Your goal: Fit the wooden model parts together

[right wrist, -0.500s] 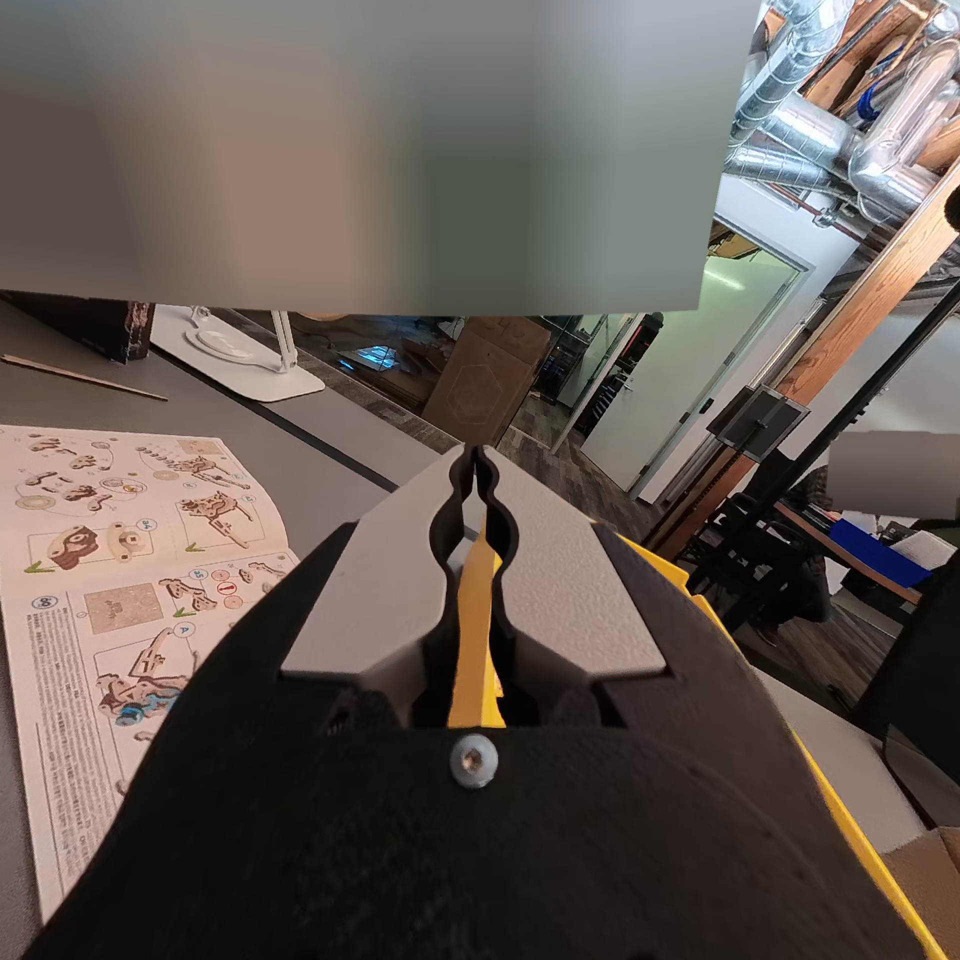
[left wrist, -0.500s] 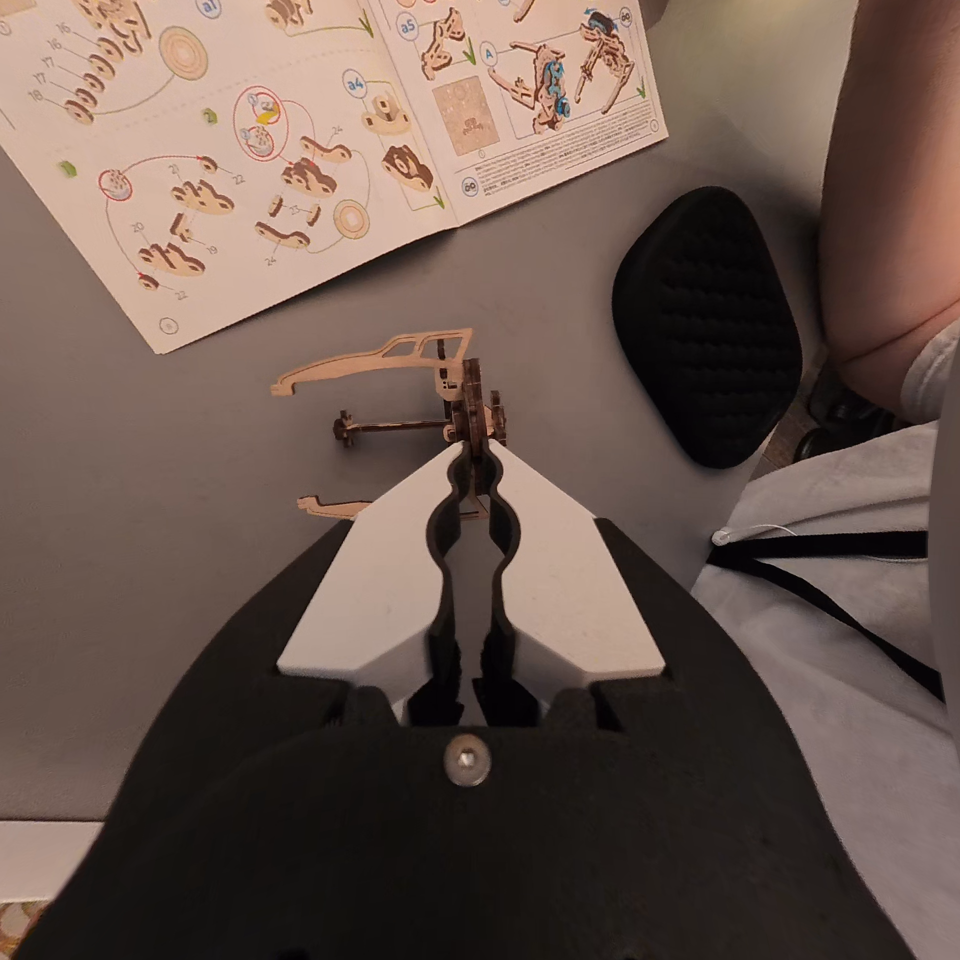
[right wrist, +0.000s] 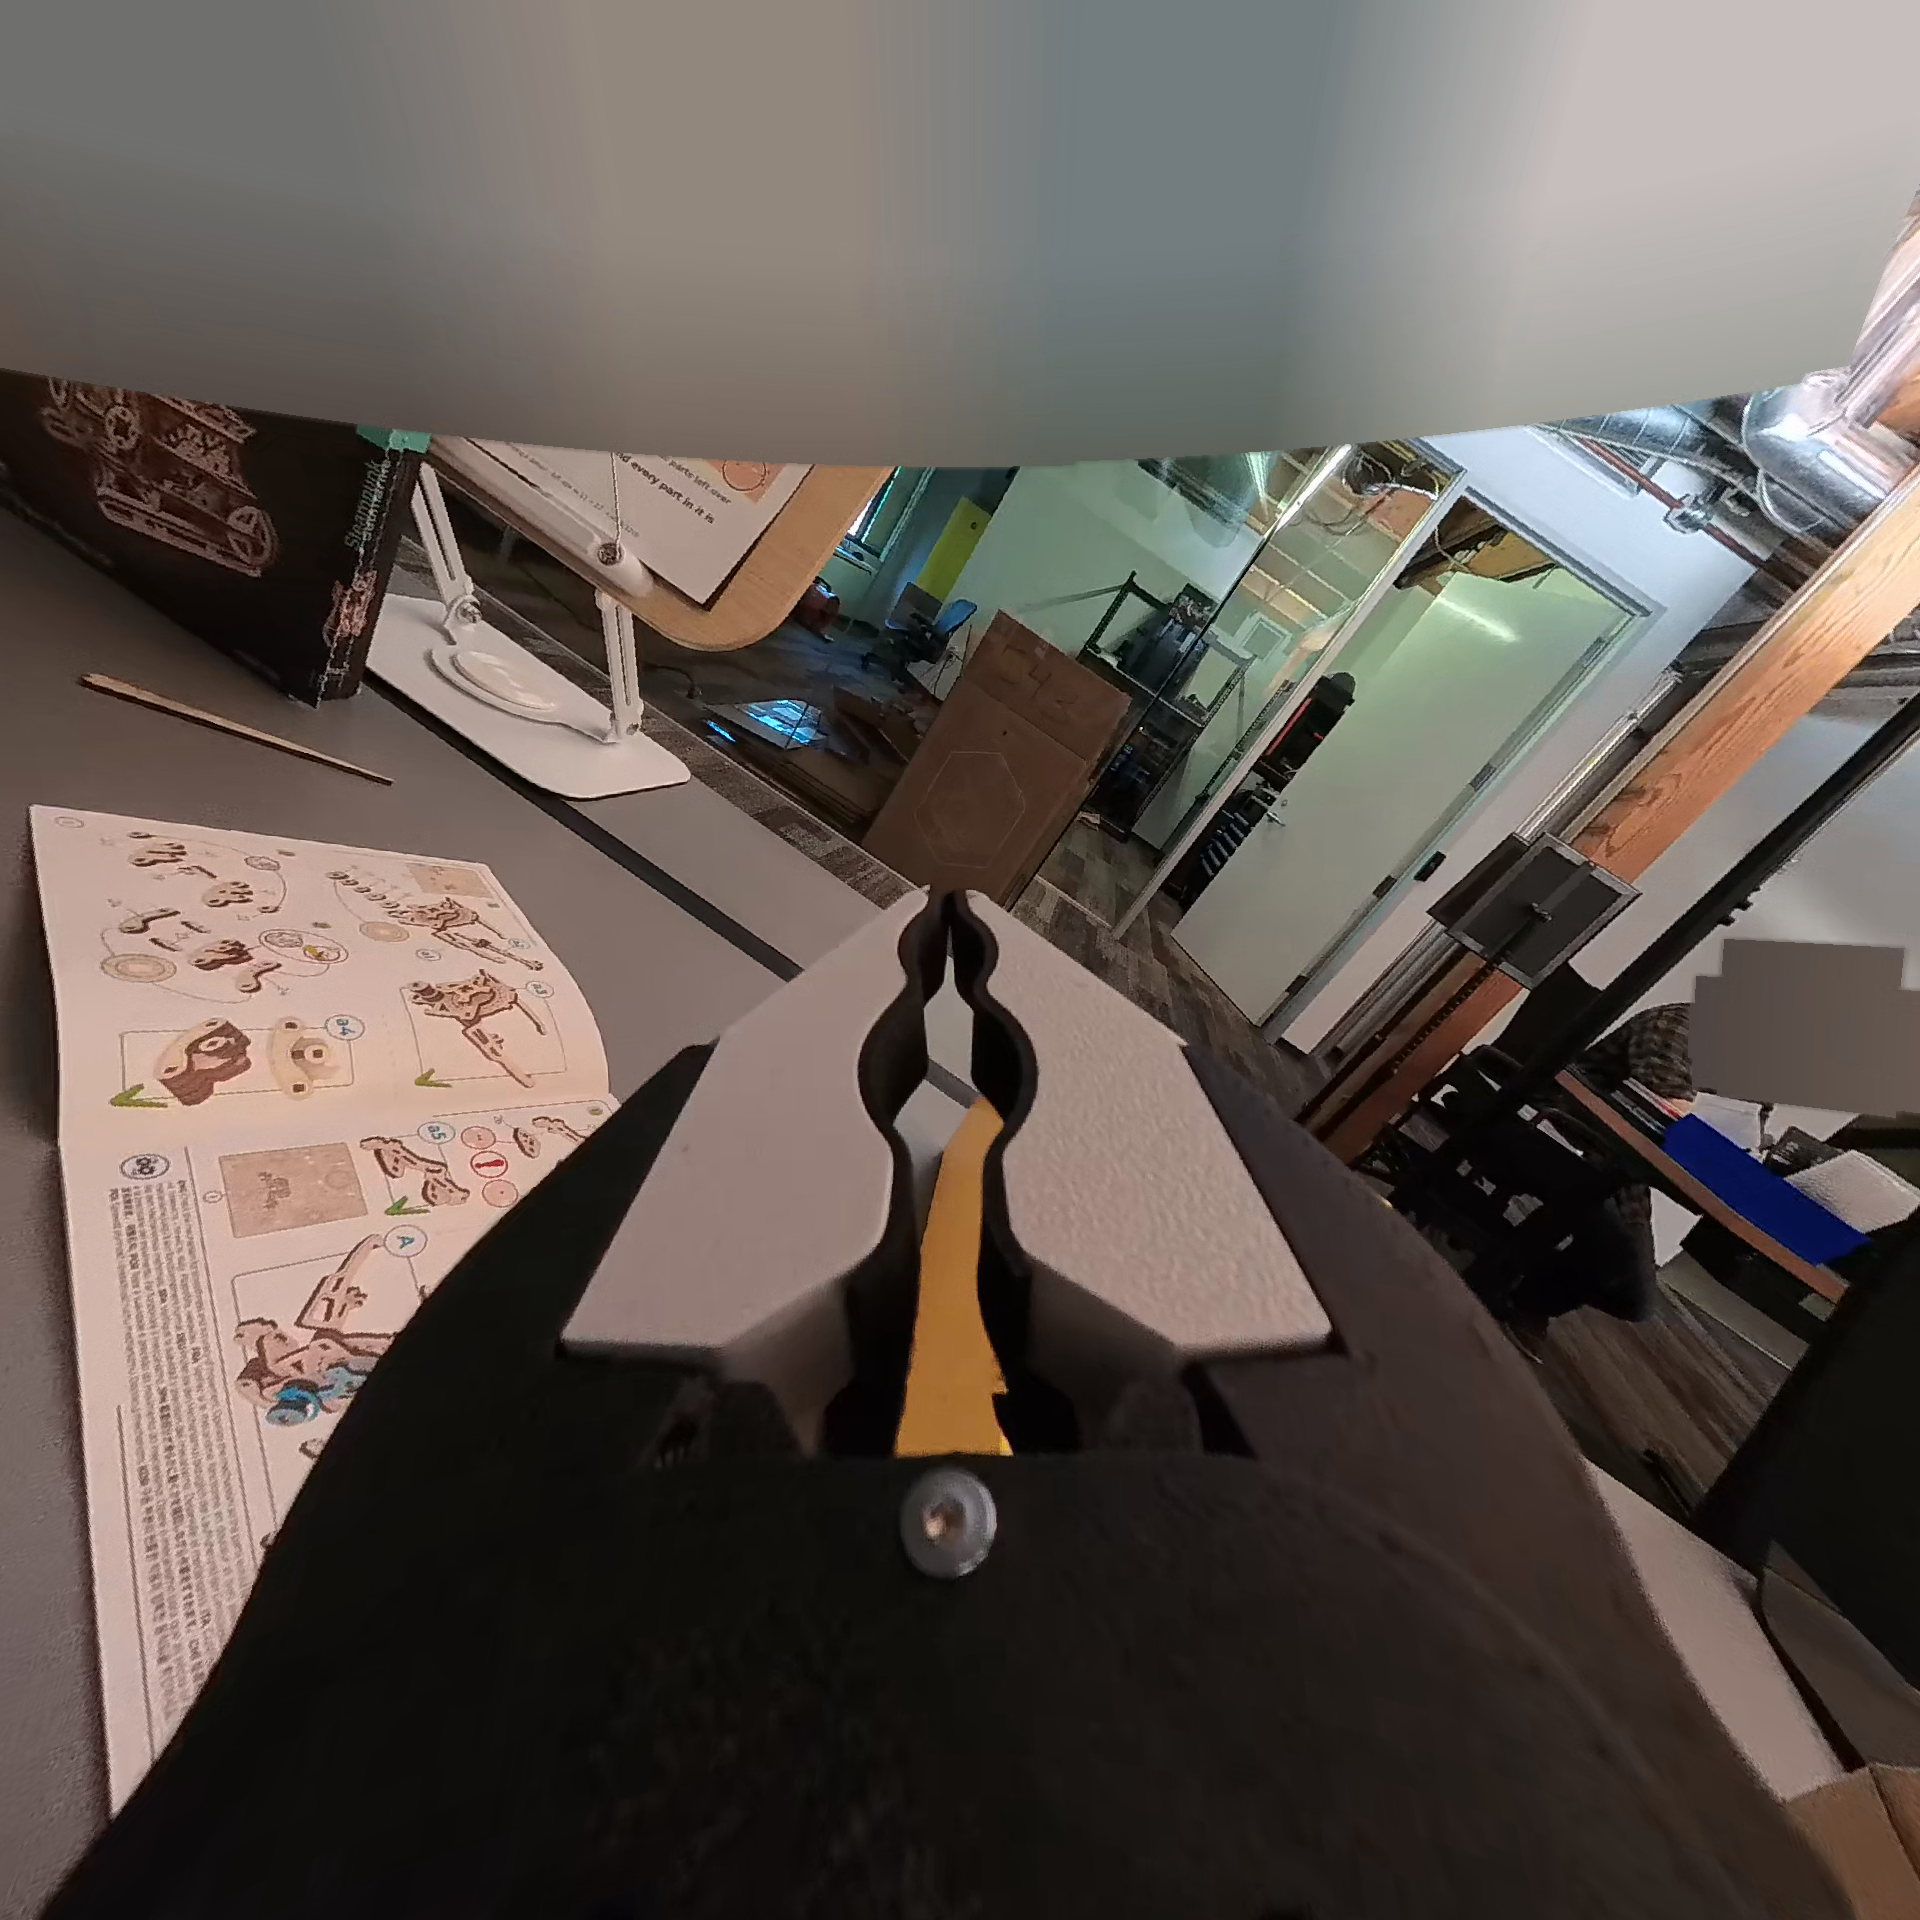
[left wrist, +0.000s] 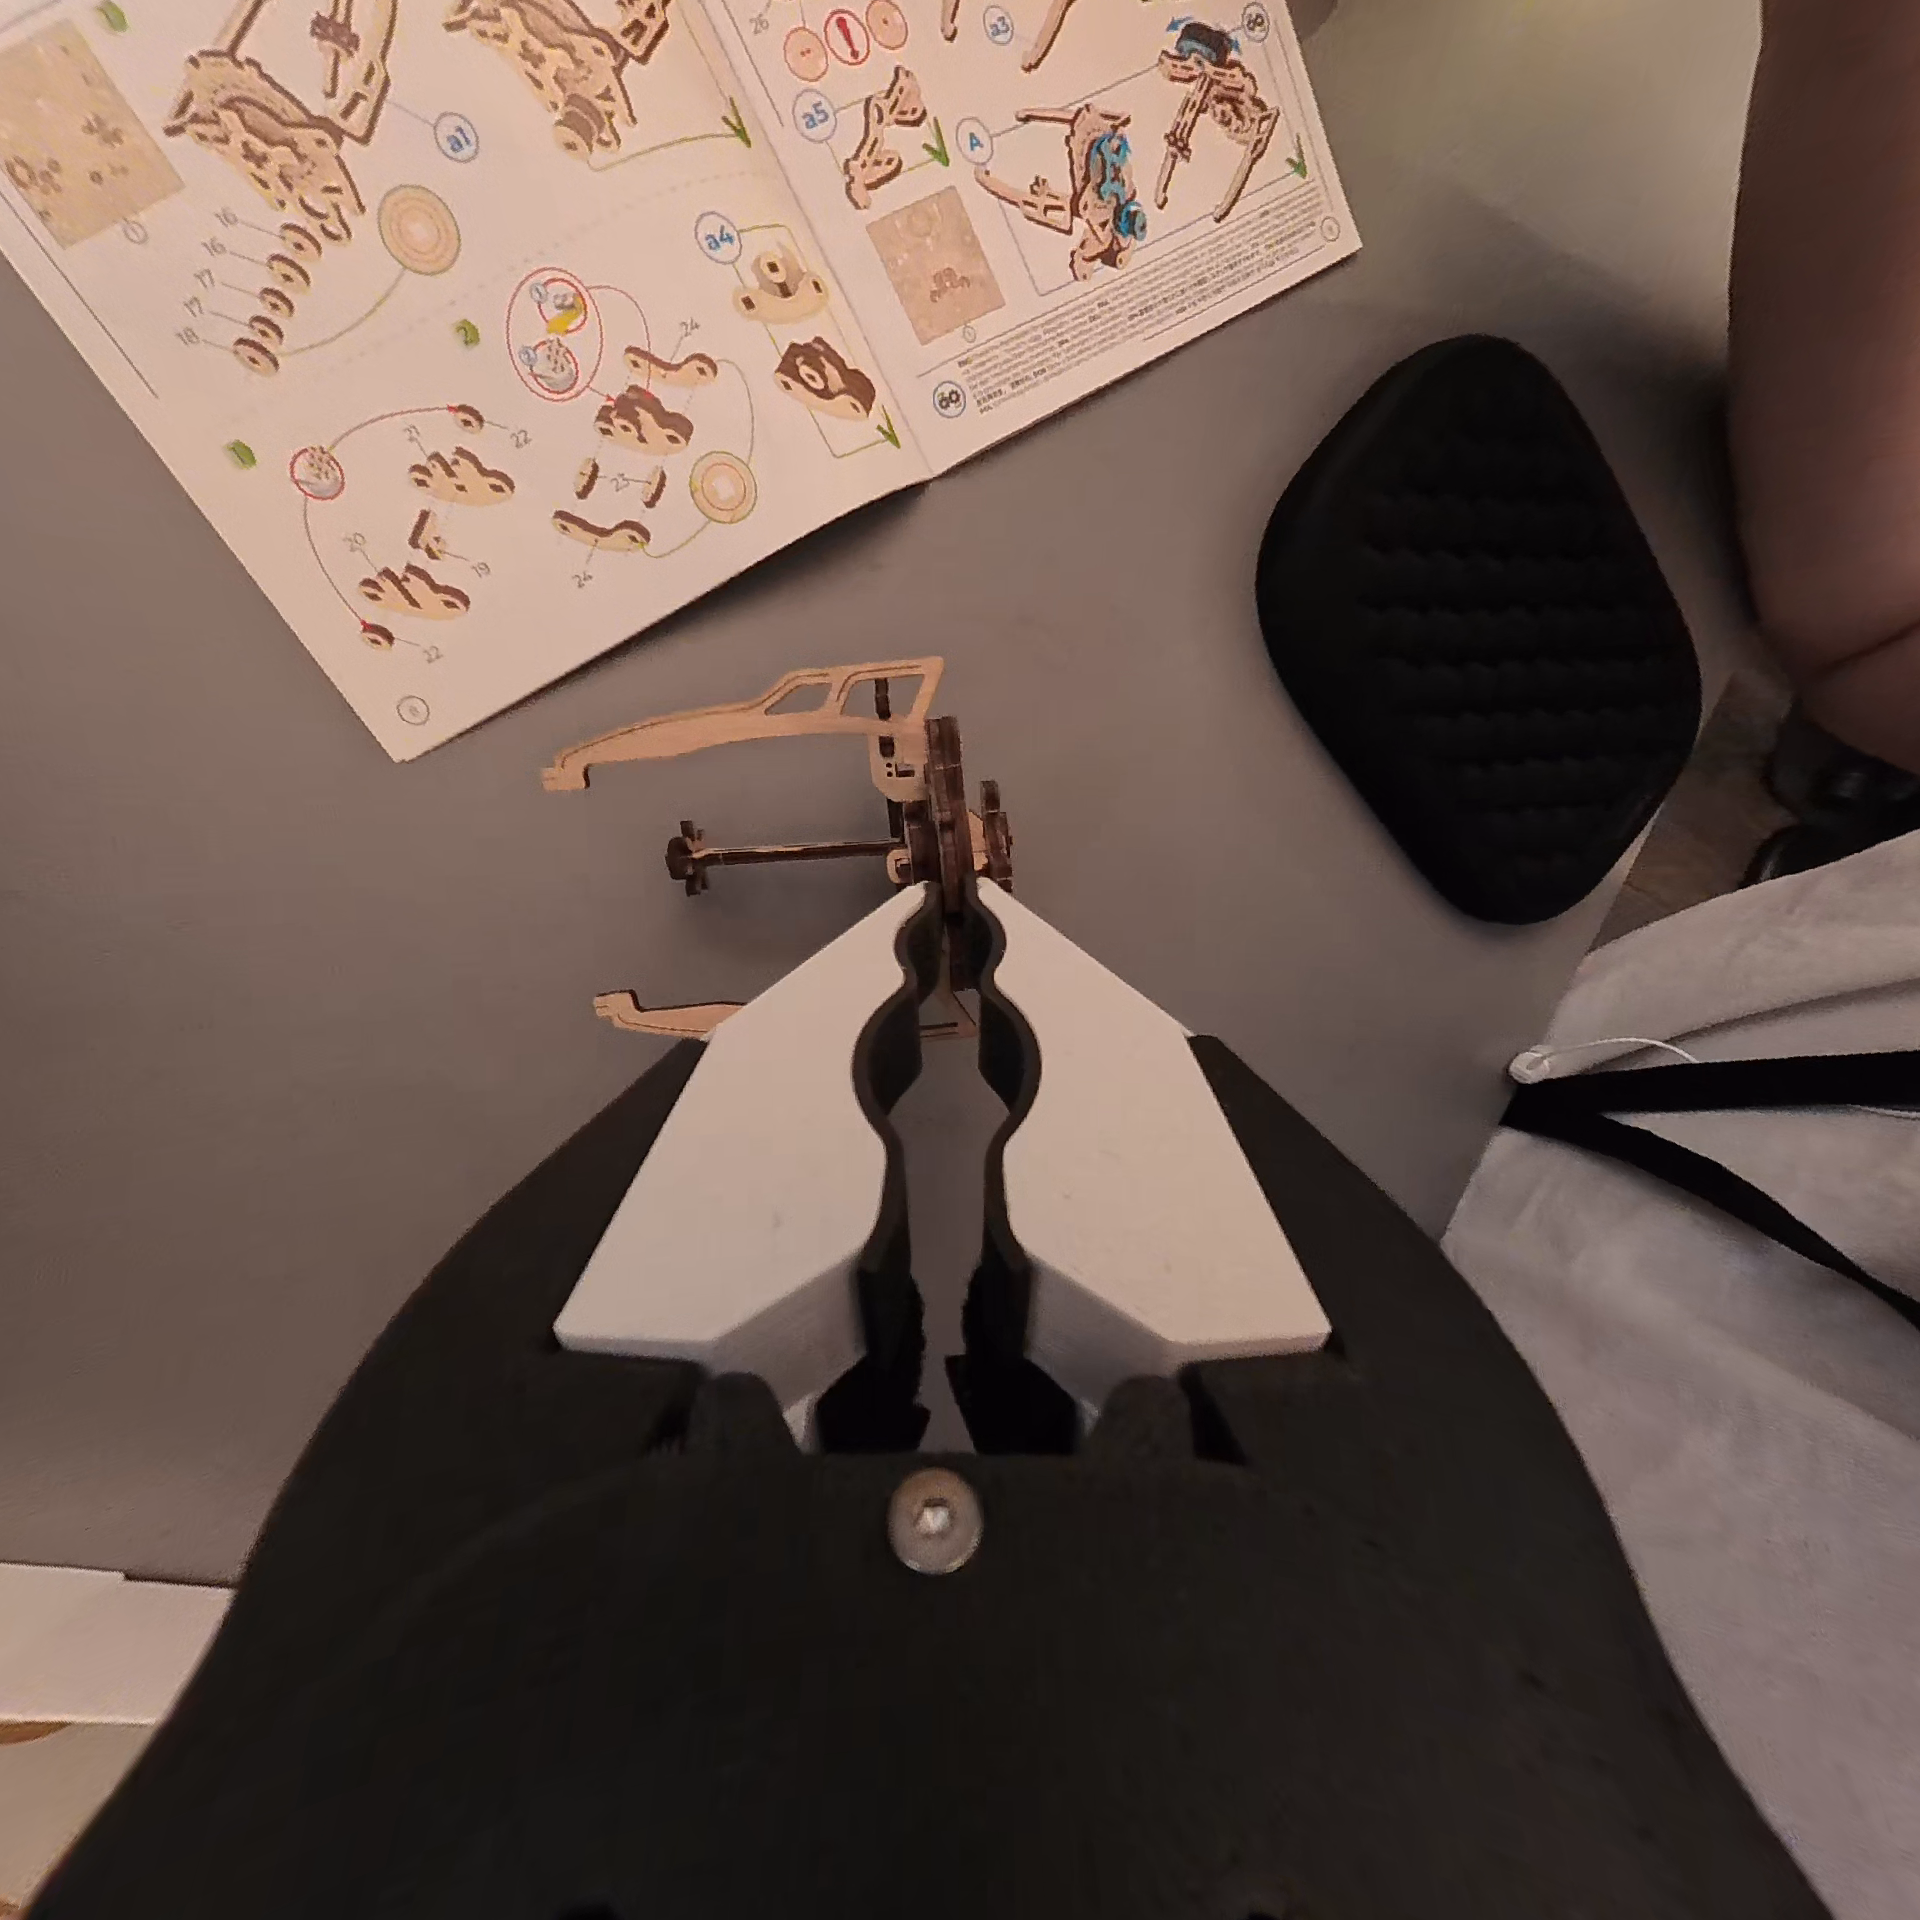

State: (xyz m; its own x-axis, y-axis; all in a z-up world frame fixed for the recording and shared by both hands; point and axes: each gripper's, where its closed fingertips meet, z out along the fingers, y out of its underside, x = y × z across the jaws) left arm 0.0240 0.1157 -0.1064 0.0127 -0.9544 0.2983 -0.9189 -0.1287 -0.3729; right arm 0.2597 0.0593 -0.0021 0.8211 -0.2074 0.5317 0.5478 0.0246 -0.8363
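Right now the wooden model assembly (left wrist: 940,821) sits pinched in my left gripper (left wrist: 948,902), whose fingers (left wrist: 800,1091) are closed on its stacked gear-like discs, and it hangs just above the grey desk (left wrist: 260,1039). From that core a thin axle (left wrist: 790,854) with a small cog on its end runs out toward nine o'clock, and a pale curved arm piece (left wrist: 727,722) reaches the same way from about eleven o'clock. Another pale piece (left wrist: 665,1013) pokes out at nine o'clock from behind my left finger; I cannot tell whether it belongs to the assembly or lies loose on the desk.

So part of the job looks done: discs, axle and at least one arm are already joined. Judging by the fuller figure drawn on the instruction booklet (left wrist: 644,312), which lies open on the desk at twelve o'clock, plenty remains to be added.

My right gripper (right wrist: 951,914) is well away from all this, pointing out past the desk edge into the room, its fingers (right wrist: 1122,1164) closed on nothing I can see. It would need to fetch the next part, I reckon.

Further out, a black padded object (left wrist: 1475,623) lies at two o'clock beside the assembly. In the right wrist view a wooden stick (right wrist: 234,727) lies at ten o'clock, near a dark box (right wrist: 208,530) and a white stand (right wrist: 540,707).
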